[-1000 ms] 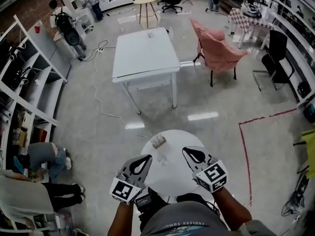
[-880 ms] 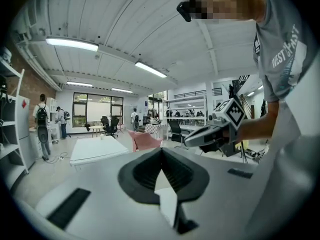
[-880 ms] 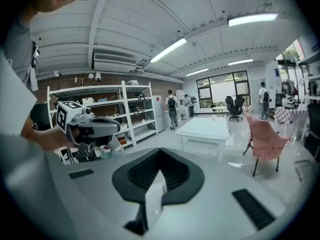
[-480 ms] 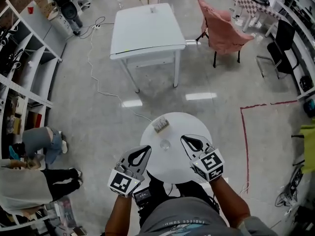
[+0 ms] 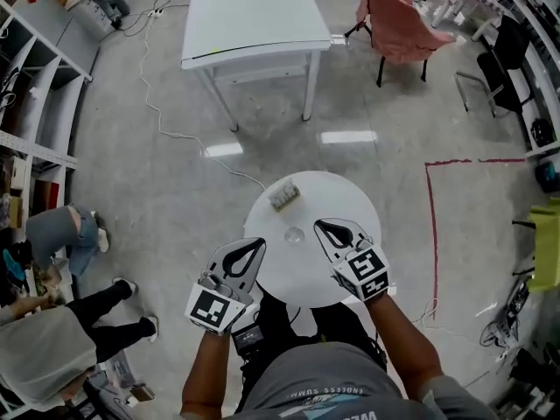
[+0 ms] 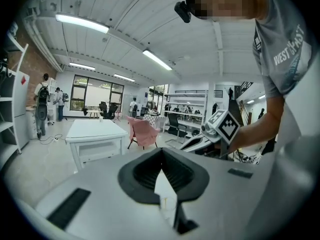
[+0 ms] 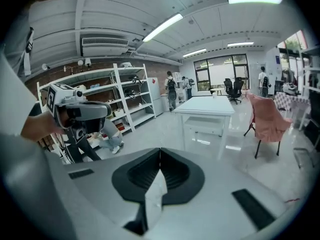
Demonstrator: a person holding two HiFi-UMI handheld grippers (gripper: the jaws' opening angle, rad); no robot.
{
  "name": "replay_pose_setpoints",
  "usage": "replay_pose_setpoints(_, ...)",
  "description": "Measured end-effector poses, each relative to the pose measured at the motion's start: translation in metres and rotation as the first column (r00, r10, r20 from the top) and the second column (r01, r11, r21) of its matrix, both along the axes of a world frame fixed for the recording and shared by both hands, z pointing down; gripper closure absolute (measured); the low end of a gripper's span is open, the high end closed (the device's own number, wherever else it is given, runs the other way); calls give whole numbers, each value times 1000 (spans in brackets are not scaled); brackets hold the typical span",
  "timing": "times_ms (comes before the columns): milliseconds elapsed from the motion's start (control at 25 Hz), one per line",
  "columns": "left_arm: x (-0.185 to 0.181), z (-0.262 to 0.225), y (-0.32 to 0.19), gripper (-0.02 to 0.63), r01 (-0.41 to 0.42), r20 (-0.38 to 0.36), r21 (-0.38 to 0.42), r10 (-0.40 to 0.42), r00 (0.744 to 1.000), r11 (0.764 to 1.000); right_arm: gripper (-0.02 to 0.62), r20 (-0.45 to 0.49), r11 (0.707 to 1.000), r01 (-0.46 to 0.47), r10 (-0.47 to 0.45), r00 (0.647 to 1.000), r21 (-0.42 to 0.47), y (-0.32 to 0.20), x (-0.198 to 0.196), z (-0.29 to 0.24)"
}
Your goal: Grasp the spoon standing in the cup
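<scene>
Head view, cup: the clear cup (image 5: 294, 234) stands on the round table (image 5: 346, 195), ahead of both grippers and in the gap between them.
Head view, spoon: it is too small to make out and is looked at from above. By the task it stands in the cup, so its long axis is judged upright.
Head view, left gripper: the left gripper (image 5: 259, 245) has its jaws together at the tips and holds nothing. The cup lies ahead of it and to its right.
Head view, right gripper: the right gripper (image 5: 319, 226) also has its tips meeting and is empty. The cup lies to its left, barely ahead of it, and near.
Head view, nearer side: the right gripper looks a little closer to the cup, though only by a narrow margin.
Head view, box: a small box (image 5: 284, 196) lies beyond the cup, apart from it.
Left gripper view, jaws: the tips touch with nothing clamped. A small clear shape low between the jaws may be the cup, but I cannot be sure.
Right gripper view, jaws: the tips touch with nothing clamped. Neither cup nor spoon shows.
Coming move: the chosen gripper probably has to part its jaws first. It would then close on the handle from the side, across the spoon's upright axis.
</scene>
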State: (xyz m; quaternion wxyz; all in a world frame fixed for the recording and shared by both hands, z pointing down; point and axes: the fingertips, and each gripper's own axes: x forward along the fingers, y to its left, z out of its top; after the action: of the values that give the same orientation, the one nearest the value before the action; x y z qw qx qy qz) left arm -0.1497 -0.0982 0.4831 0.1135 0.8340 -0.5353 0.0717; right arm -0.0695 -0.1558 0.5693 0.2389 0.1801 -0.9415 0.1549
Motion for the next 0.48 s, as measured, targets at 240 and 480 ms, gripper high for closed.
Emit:
replay_pose_setpoints(240, 1, 15, 1, 601, -1, -20, -25, 1, 1000, 1000, 594, -57, 999, 20, -21, 998, -31, 6, -2, 36)
replay_pose_setpoints(480, 1, 27, 4, 601, -1, -36, -43, -1, 999, 999, 592, -115, 997, 49, -55, 992, -60, 15, -6, 71)
